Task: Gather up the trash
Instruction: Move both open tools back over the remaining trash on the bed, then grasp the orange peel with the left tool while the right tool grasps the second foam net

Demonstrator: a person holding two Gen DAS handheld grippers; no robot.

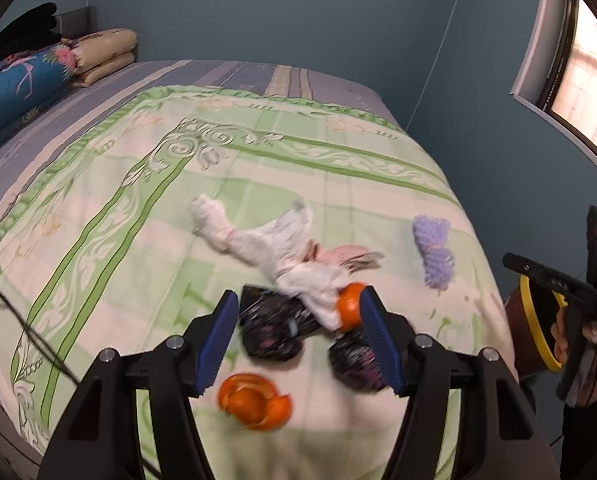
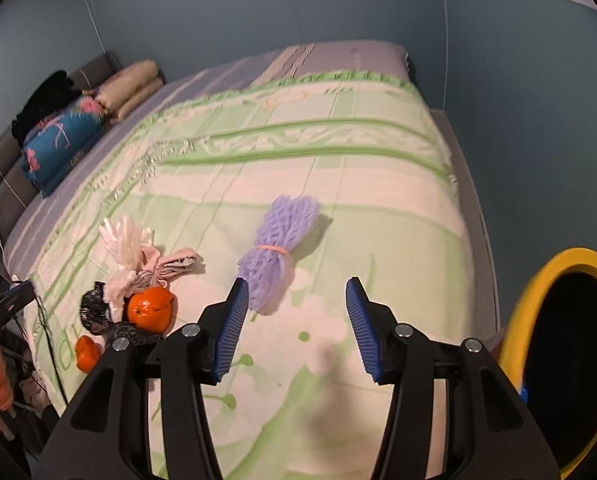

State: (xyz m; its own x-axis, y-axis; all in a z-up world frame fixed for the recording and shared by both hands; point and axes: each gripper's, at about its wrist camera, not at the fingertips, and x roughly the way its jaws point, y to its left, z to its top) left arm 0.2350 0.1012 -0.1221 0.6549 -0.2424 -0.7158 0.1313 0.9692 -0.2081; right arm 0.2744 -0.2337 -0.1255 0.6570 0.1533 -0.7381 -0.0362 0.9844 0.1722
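In the left wrist view my left gripper [image 1: 300, 294] hangs open over a pile on the green bedspread, its pads touching nothing. The pile holds a crumpled black wrapper [image 1: 270, 330], a white tissue [image 1: 282, 248], a pink scrap [image 1: 346, 254] and an orange [image 1: 348, 306]. An orange peel [image 1: 254, 400] lies nearer, and a purple foam net [image 1: 434, 254] lies to the right. In the right wrist view my right gripper [image 2: 297, 283] is open and empty above the bed. The purple foam net [image 2: 278, 244] lies just beyond its left fingertip, while the orange [image 2: 150, 308] and peel [image 2: 86, 354] are far left.
A dark bin with a yellow rim [image 2: 558, 262] stands off the bed's right edge, also seen as the yellow rim [image 1: 536, 332] behind a hand [image 1: 562, 334]. Folded quilts [image 1: 26, 80] are stacked at the headboard. A black cable [image 1: 26, 332] crosses the bed's left side.
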